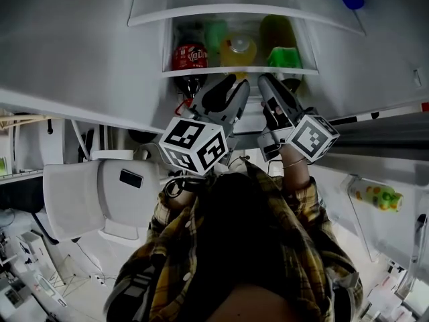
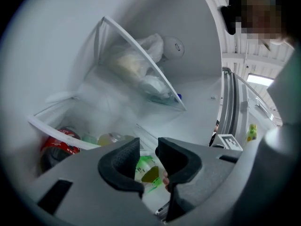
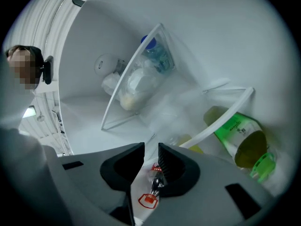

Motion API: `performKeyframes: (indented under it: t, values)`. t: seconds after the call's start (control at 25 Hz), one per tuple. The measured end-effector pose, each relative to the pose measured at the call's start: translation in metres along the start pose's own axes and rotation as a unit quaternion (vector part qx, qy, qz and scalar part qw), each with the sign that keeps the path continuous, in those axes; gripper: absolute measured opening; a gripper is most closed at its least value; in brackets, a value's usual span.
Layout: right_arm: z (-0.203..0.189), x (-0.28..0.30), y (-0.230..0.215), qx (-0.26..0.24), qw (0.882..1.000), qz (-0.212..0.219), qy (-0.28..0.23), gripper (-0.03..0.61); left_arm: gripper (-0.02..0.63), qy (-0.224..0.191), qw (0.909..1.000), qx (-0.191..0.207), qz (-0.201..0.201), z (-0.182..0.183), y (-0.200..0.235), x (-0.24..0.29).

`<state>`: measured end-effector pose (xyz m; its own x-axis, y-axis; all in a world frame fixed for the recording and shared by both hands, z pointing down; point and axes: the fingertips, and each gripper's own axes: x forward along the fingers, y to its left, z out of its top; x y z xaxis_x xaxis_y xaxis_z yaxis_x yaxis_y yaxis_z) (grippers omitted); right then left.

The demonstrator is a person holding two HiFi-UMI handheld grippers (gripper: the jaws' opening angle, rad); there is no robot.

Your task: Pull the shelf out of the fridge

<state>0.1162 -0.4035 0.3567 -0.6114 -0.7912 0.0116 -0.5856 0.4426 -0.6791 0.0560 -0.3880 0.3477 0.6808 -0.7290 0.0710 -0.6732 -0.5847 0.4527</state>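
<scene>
The fridge shelf (image 1: 238, 71), glass with a white front edge, carries a cola bottle (image 1: 190, 56), a yellow bottle (image 1: 239, 51) and a green bottle (image 1: 281, 45). My left gripper (image 1: 236, 84) and right gripper (image 1: 269, 83) point into the fridge side by side, just under that front edge. In the left gripper view the jaws (image 2: 148, 150) stand apart with nothing pinched; the shelf edge (image 2: 56, 134) runs off to their left. In the right gripper view the jaws (image 3: 151, 157) are also parted and hold nothing, and the shelf edge (image 3: 221, 121) lies to their right.
An upper shelf (image 1: 221, 12) holds plastic bags (image 3: 134, 86) and a blue-capped bottle (image 3: 153, 51). The open fridge door's bin (image 1: 375, 196) is at the right. A white chair (image 1: 87, 193) stands at the left. Another person shows behind in both gripper views.
</scene>
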Motion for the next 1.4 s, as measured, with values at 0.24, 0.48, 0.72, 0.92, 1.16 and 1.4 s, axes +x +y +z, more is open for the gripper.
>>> performKeyframes:
  t: [0.24,0.48,0.72,0.92,1.16,1.4]
  values:
    - [-0.01,0.004,-0.01,0.03,0.999,0.004,0.014,0.142,0.183,0.006,0.999,-0.043,-0.007,-0.01,0.008,0.003]
    - [-0.019,0.009,-0.018,0.066,0.998,0.003,0.022,0.149,0.196,0.03,0.9963,-0.08,-0.006,-0.027,0.019,0.009]
    - [-0.021,0.012,-0.033,0.096,0.995,-0.006,0.008,0.149,0.198,0.029,0.9876,-0.154,0.0,-0.041,0.034,0.016]
    - [-0.021,0.02,-0.04,0.129,0.992,-0.006,-0.003,0.149,0.196,-0.005,0.9758,-0.218,0.02,-0.038,0.051,0.02]
    - [-0.014,0.03,-0.044,0.149,0.989,0.0,-0.019,0.149,0.196,-0.031,0.966,-0.253,0.041,-0.033,0.067,0.029]
    - [-0.009,0.045,-0.053,0.167,0.985,0.002,-0.031,0.149,0.196,-0.052,0.9584,-0.276,0.05,-0.02,0.079,0.04]
